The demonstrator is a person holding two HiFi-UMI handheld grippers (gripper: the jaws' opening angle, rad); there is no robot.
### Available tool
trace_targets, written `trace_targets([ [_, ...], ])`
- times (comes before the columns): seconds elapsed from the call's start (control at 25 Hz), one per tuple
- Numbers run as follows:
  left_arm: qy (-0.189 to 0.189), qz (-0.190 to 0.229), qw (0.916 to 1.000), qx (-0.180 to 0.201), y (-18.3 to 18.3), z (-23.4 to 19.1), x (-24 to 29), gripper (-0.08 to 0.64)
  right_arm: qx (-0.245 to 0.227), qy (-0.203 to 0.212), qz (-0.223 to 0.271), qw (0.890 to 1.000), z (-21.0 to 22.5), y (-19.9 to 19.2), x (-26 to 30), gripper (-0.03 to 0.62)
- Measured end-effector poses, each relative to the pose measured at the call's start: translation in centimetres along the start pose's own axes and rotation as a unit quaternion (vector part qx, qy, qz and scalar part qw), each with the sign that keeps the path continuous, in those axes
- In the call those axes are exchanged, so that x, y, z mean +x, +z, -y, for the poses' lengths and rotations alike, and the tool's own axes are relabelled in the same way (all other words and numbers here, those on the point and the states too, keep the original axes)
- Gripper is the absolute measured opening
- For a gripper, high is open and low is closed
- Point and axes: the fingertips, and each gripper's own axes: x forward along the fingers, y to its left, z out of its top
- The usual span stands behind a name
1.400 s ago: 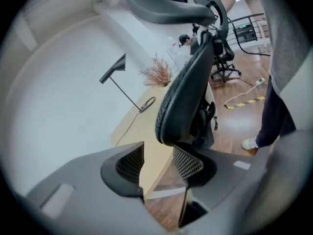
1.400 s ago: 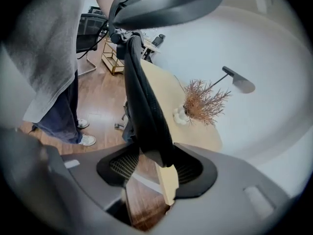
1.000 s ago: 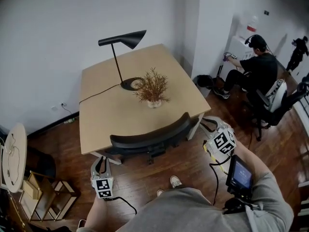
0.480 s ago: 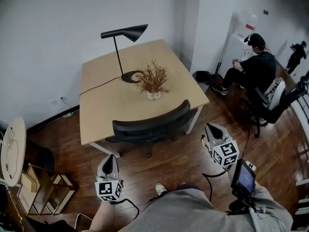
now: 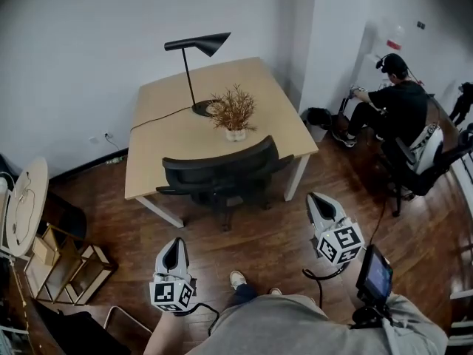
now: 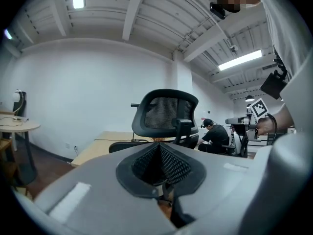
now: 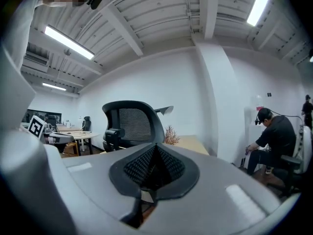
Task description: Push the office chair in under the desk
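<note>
A dark wooden floor [image 5: 273, 231] is being shown in a white-walled room, and the desk [image 5: 166, 161] is being seen near the far wall with a black lamp [image 5: 198, 44] and a dried plant [image 5: 233, 111] on it; the office chair [image 5: 218, 170] is being seen at the desk's near edge, its backrest just at that edge. The left tongs [image 5: 177, 244] and the right tongs [image 5: 315, 198] are being held closed and empty over the floor, apart from the chair, both being pointed towards it.
</note>
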Motion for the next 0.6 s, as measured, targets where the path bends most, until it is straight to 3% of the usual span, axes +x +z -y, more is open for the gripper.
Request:
trace_targets([
  [0.28, 0.017, -0.009, 0.9998, -0.004, -1.6, 5.6, -5.7, 0.003, 0.006, 0.036, -0.011, 0.999, -1.8, -1.7, -4.7, 0.006],
  [0.6, -0.001, -0.013, 0.9999, 0.004, -1.4, 8.5, -7.4, 0.003, 0.004, 0.033, -0.033, 0.999, -3.7, -3.1, -7.9, 0.006],
])
